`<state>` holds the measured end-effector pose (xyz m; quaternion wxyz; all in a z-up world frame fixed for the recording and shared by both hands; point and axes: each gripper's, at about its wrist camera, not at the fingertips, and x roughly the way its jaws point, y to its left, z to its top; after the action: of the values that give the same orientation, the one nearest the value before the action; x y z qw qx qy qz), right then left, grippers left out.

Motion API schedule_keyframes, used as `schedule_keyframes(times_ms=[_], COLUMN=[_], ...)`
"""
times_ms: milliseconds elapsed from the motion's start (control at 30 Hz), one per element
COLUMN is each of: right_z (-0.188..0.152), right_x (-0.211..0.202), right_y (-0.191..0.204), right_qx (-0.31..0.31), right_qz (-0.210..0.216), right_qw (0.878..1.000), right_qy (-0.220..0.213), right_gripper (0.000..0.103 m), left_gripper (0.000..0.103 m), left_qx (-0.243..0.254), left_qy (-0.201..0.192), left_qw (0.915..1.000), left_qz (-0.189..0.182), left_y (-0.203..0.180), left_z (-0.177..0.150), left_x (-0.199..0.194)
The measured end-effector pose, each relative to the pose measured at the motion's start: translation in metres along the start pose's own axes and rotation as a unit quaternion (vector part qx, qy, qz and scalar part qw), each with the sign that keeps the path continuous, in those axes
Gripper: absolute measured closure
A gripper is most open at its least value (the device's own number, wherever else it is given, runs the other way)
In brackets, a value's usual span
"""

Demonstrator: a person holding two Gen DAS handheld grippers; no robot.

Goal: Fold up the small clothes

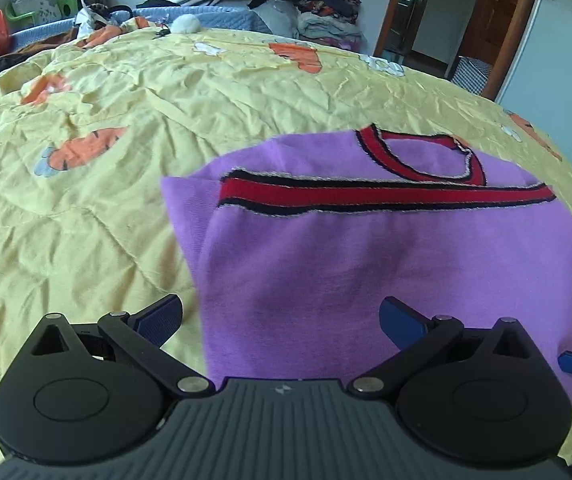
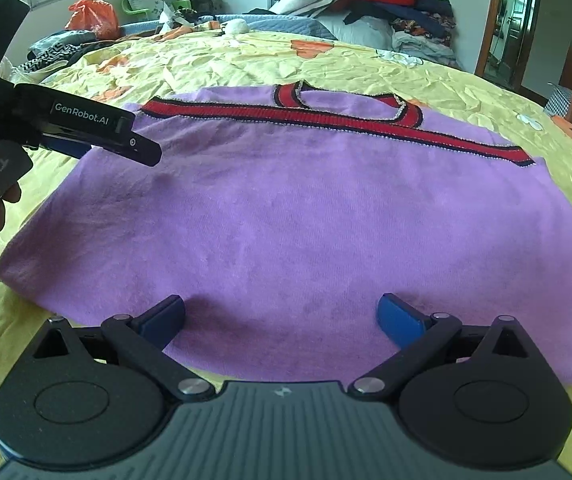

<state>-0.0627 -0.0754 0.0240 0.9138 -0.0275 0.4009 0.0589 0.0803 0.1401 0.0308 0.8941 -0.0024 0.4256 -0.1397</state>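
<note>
one purple garment on a bed, two spread grippers

one purple garment (image 2: 277,216) with red and black trim lies flat on a bed under a yellow quilt (image 1: 85,208) printed with carrots. the left gripper (image 1: 281,320) hovers spread over its near left edge, holding nothing. the right gripper (image 2: 281,316) hovers spread over its near hem, also holding nothing. one pile of clothes (image 2: 386,4) sits behind.

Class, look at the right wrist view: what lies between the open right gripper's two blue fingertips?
Only the purple knit top with red-and-black trim; the right gripper holds nothing, and the top lies on the yellow carrot-print quilt.
</note>
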Motion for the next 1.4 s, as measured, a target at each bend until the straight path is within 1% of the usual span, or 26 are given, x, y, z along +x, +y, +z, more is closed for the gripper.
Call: schedule_keyframes(times_ms=[133,200,367,633,767,833,900,1000,1167,1267,1400], right_z=[0.002,0.002,0.001,-0.002,-0.005,-0.007,-0.011,-0.014,-0.013,-0.009,-0.005], right_x=[0.000,0.001,0.003,0.000,-0.002,-0.003,-0.004,-0.003,0.001,0.005,0.010], right_y=[0.010,0.016,0.034,0.050,0.059,0.067,0.076,0.092,0.106,0.111,0.117], right_qx=[-0.006,-0.010,-0.024,-0.030,-0.041,-0.053,-0.068,-0.095,-0.113,-0.117,-0.126], right_qz=[0.007,0.011,0.022,0.034,0.051,0.053,0.068,0.058,0.062,0.064,0.067], right_qw=[1.000,1.000,0.999,0.999,0.998,0.997,0.995,0.994,0.991,0.990,0.989], right_qy=[-0.002,-0.003,-0.004,-0.009,-0.013,-0.013,-0.015,-0.019,-0.033,-0.036,-0.044], right_gripper=[0.000,0.000,0.000,0.000,0.000,0.000,0.000,0.000,0.000,0.000,0.000], left_gripper=[0.000,0.000,0.000,0.000,0.000,0.000,0.000,0.000,0.000,0.000,0.000], left_qx=[-0.024,-0.028,-0.022,-0.010,-0.008,-0.010,-0.014,-0.022,-0.033,-0.028,-0.008], left_qy=[0.008,0.012,0.015,0.015,0.020,0.022,0.025,0.031,0.033,0.036,0.030], left_qw=[0.9996,0.9994,0.9996,0.9998,0.9998,0.9997,0.9995,0.9987,0.9973,0.9969,0.9971], left_qz=[-0.014,-0.016,-0.012,-0.001,0.003,-0.004,-0.013,-0.034,-0.056,-0.064,-0.070], left_y=[0.016,0.020,0.024,0.020,0.018,0.019,0.021,0.025,0.034,0.037,0.034], left_z=[0.004,0.006,0.005,0.003,0.006,0.008,0.012,0.019,0.028,0.032,0.032], left_x=[0.004,0.006,0.010,0.012,0.014,0.015,0.017,0.020,0.026,0.028,0.030])
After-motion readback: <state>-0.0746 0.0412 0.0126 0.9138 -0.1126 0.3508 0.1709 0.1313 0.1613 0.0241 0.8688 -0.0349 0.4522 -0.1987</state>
